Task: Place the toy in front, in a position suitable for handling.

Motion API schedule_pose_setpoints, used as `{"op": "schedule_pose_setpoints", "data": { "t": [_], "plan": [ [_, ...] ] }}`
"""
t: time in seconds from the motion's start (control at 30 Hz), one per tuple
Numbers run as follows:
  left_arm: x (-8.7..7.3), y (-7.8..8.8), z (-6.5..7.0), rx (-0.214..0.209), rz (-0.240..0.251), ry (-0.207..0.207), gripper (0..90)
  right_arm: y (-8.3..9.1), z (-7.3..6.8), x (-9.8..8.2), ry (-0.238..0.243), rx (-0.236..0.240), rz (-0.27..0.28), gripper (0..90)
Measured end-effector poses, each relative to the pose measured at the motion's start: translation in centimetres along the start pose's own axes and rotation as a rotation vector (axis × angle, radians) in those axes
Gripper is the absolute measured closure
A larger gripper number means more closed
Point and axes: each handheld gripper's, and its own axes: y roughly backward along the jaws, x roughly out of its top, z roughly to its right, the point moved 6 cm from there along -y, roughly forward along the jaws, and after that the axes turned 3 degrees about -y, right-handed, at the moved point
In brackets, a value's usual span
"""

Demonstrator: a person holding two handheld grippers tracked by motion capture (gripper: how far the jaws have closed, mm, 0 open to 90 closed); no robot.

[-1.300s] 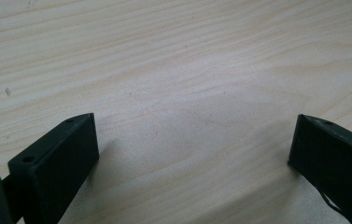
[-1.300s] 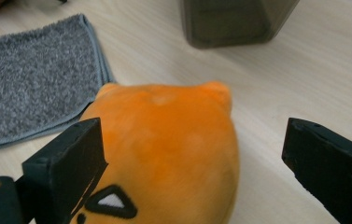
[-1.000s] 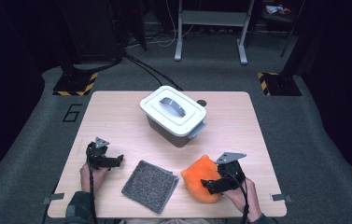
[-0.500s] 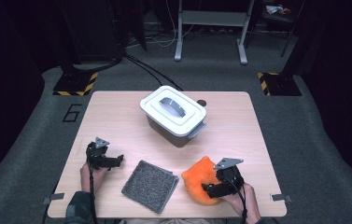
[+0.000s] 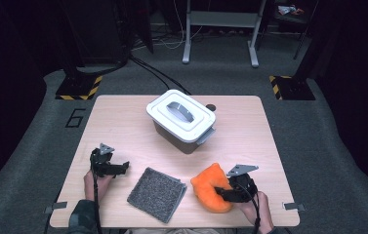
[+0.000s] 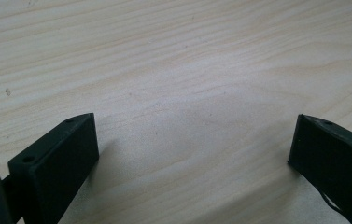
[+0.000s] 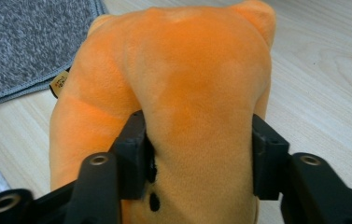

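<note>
Right gripper view, low in the frame: the two black jaws have just been closing, and now their pads press into the flanks of the orange plush toy [image 7: 183, 93], whose soft fabric bulges up between them. A second ago, in the high view, the right gripper [image 5: 228, 192] stood wide beside the toy; now it is clamped on it. I judge this to be the grasp that begins the work, with the lift yet to come, since the toy lies flat on the table [image 5: 123, 122] at the lower right of the high view.

Left of it, in the lower middle, lies a grey cloth [image 5: 157, 193], just beside the toy; whether they touch I cannot tell.

At the lower left, the left gripper [image 5: 123, 167] rests apart from everything. In the left gripper view its jaws stand wide over bare wood, nothing between them.

Farther off, at the upper middle of the table, a white lidded box [image 5: 181, 119] sits closed, well apart from the toy.
</note>
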Motion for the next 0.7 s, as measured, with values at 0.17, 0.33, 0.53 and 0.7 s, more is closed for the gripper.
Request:
{"op": "schedule_pose_setpoints", "data": {
  "t": [0.17, 0.33, 0.53, 0.7],
  "plan": [
    [0.0, 0.0, 0.0, 0.0, 0.0, 0.0, 1.0, 0.6, -0.1, 0.1, -0.013, 0.031, 0.051, 59.5],
    [0.0, 0.0, 0.0, 0.0, 0.0, 0.0, 1.0, 1.1, -0.2, 0.7, -0.01, 0.033, 0.077, 61.3],
    [0.0, 0.0, 0.0, 0.0, 0.001, 0.001, 1.0, 1.8, 0.4, 1.5, -0.015, 0.013, 0.111, 61.7],
    [0.0, 0.0, 0.0, 0.0, 0.0, 0.0, 1.0, 2.3, 1.3, 2.2, -0.02, -0.017, 0.132, 61.1]
  ]
}}
